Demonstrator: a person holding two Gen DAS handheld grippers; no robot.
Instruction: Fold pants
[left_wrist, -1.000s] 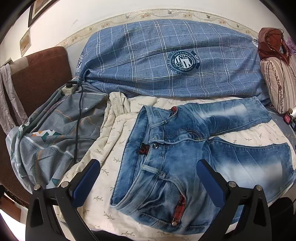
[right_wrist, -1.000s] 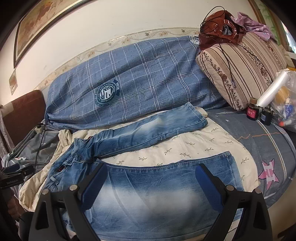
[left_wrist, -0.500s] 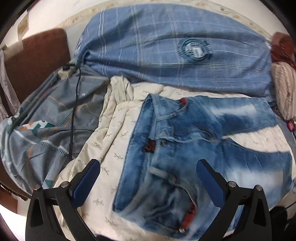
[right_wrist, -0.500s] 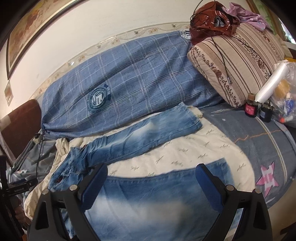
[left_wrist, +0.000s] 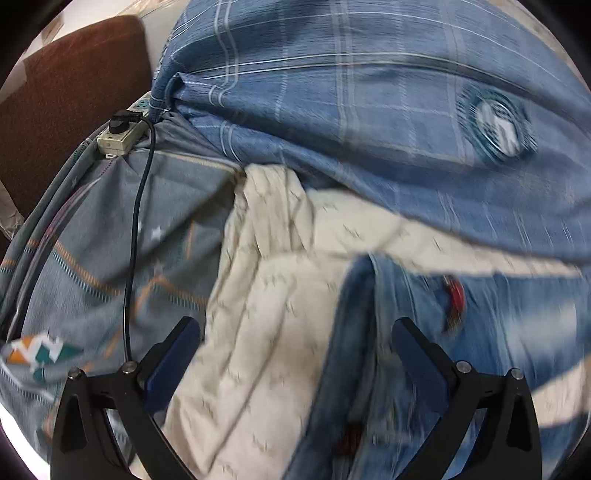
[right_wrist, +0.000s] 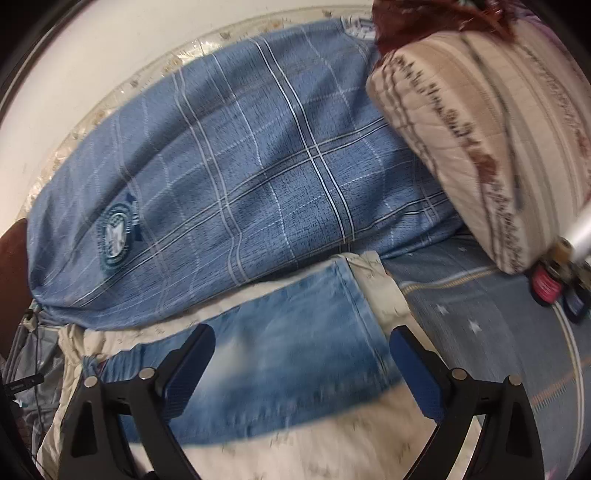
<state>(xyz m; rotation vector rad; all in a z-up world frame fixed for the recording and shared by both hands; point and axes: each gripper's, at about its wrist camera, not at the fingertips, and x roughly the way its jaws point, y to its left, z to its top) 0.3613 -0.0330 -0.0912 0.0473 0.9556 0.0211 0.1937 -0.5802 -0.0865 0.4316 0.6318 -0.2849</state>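
No container proper appears in either view. Small dark bottles (right_wrist: 550, 291), one with a pink label, stand on the grey-blue sheet (right_wrist: 480, 314) at the foot of the striped cushion (right_wrist: 480, 122); they are too blurred to read further.

The jeans (right_wrist: 295, 354) lie flat on a cream quilt (left_wrist: 266, 332) that covers the bed. In the right wrist view one leg runs from the lower left up to the right, with its hem (right_wrist: 360, 306) at the upper right end, just short of the plaid blue bedding (right_wrist: 240, 166) and near the cushion. In the left wrist view the waistband end (left_wrist: 373, 332) sits at the lower right of the frame, with the garment extending right. The long axis thus runs along the bed, parallel to the plaid bedding behind it.

The denim is mid blue with pale faded bands across the leg and a stitched hem. A red patch (left_wrist: 456, 295) shows near the waist. Heavy motion blur hides finer detail there.

The left gripper (left_wrist: 295, 354) has its jaws spread wide and holds nothing. Its left pad is over the quilt edge and its right pad over the waistband; contact cannot be judged. The right gripper (right_wrist: 301, 365) also stands wide apart and empty, straddling the leg near the hem.

A power strip (left_wrist: 122, 136) with a black cable (left_wrist: 135, 229) rests on the patterned grey sheet (left_wrist: 92, 258) to the left.
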